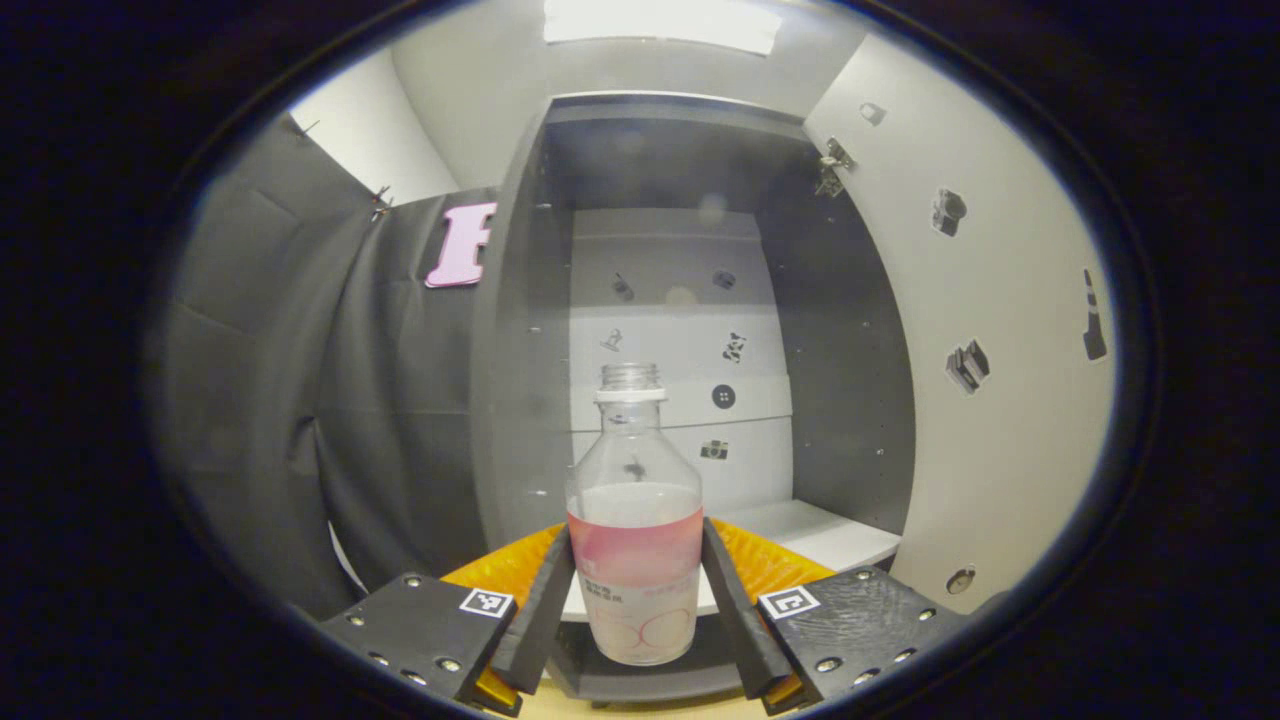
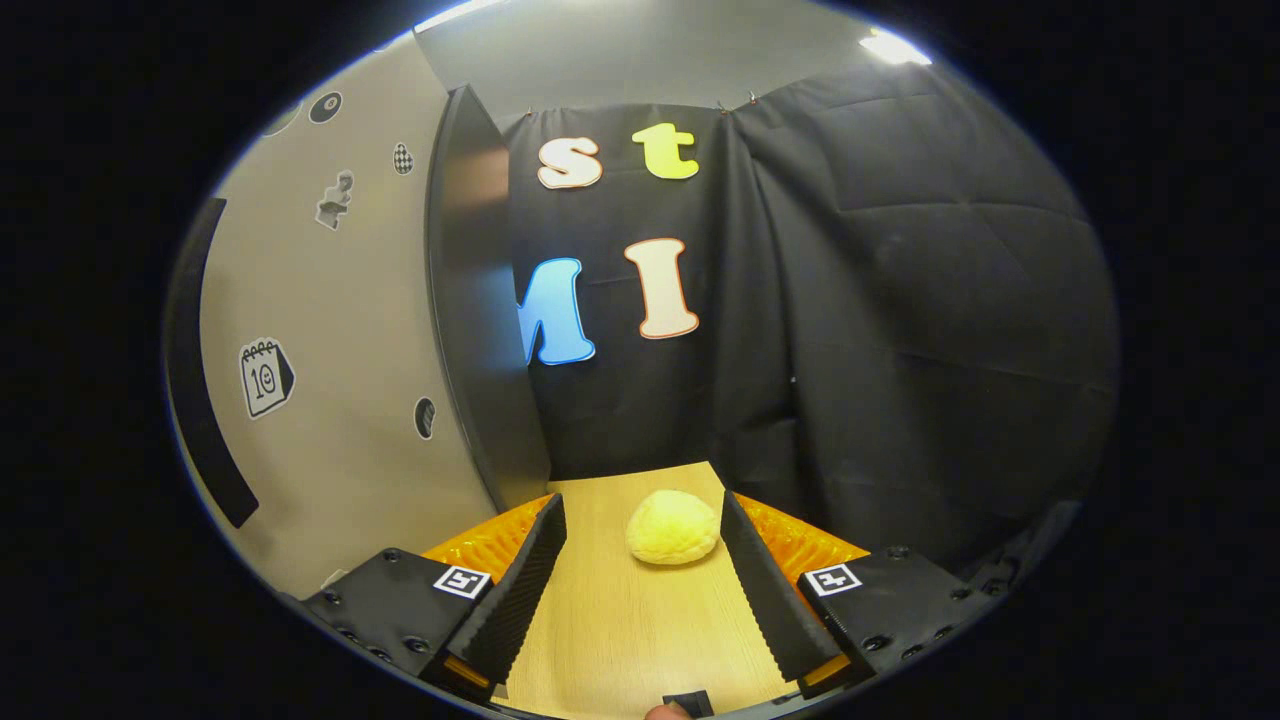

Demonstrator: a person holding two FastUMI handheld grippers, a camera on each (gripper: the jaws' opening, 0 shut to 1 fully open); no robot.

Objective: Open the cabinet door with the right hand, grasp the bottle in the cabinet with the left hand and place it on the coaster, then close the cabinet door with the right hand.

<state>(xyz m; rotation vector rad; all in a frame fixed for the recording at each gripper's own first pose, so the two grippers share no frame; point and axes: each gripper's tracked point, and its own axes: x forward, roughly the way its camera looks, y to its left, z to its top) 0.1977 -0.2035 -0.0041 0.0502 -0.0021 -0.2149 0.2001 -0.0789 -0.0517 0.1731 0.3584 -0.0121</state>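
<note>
One bottle (image 1: 636, 530), no cap, sits gripped in the left hand-held gripper (image 1: 637, 600), its base partly hidden. Cabinet door (image 1: 1000, 330) hangs open. Right hand-held gripper (image 2: 635, 590) is open over the worktop (image 2: 640, 630), one yellow lump (image 2: 673, 527) between its fingers.

The bottle (image 1: 636, 520) stands upright between the left gripper (image 1: 636, 610) fingers, before the open cabinet (image 1: 680, 330) — its door (image 1: 1000, 330) swung right. A bun (image 2: 672, 527) lies on the table (image 2: 620, 630) — door (image 2: 340, 330) to its left.

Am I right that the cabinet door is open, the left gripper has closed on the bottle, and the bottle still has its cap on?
Not quite: the bottle has no cap. The left gripper view shows its bare threaded neck open at the top. The rest holds: the cabinet door stands open, and the left gripper has both fingers pressed against the bottle's sides.
</note>
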